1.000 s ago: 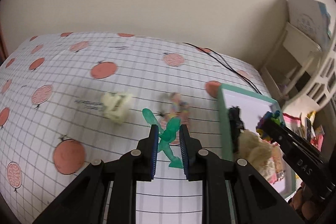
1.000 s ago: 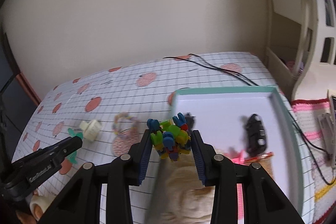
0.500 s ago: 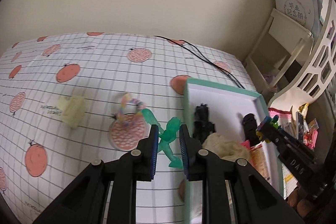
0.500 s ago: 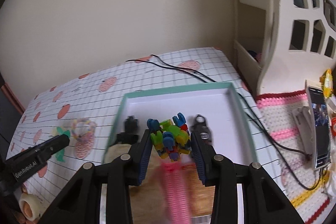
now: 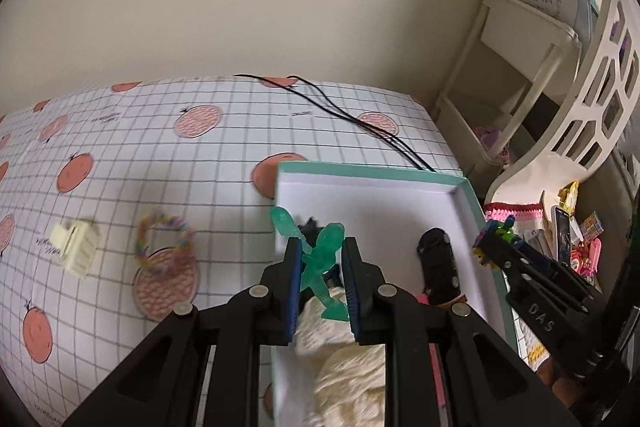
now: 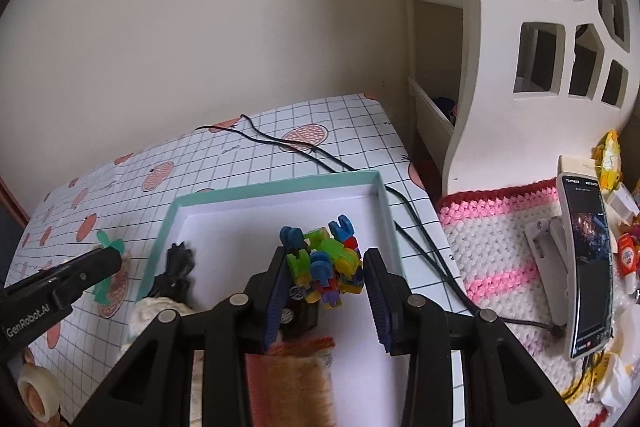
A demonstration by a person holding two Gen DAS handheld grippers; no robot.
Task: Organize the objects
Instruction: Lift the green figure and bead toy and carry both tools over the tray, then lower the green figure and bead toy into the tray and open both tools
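My left gripper (image 5: pixel 320 261) is shut on a translucent green figure (image 5: pixel 322 263), held over the left edge of a teal-rimmed white box (image 5: pixel 372 174). The box holds a black toy car (image 5: pixel 438 263), a black figure (image 6: pixel 176 267) and a cream fluffy item (image 5: pixel 344 355). My right gripper (image 6: pixel 326 269) is shut on a colourful block toy (image 6: pixel 326 263), held above the box (image 6: pixel 280 187) near its right side. In the right wrist view the left gripper (image 6: pixel 108 259) reaches in from the left with the green figure (image 6: pixel 106 241). In the left wrist view the right gripper (image 5: pixel 494 247) is at the right.
A cream clip (image 5: pixel 76 247) and a rainbow bracelet (image 5: pixel 160 231) lie on the checked cloth left of the box. Black cables (image 6: pixel 320 155) run behind and along its right side. A phone on a stand (image 6: pixel 584 259), white shelves (image 6: pixel 540 47) and a tape roll (image 6: pixel 36 387) surround it.
Both grippers have moved right with their toys. The green figure went from above the cloth to the box's left edge. The block toy went from the box's left side to its right.
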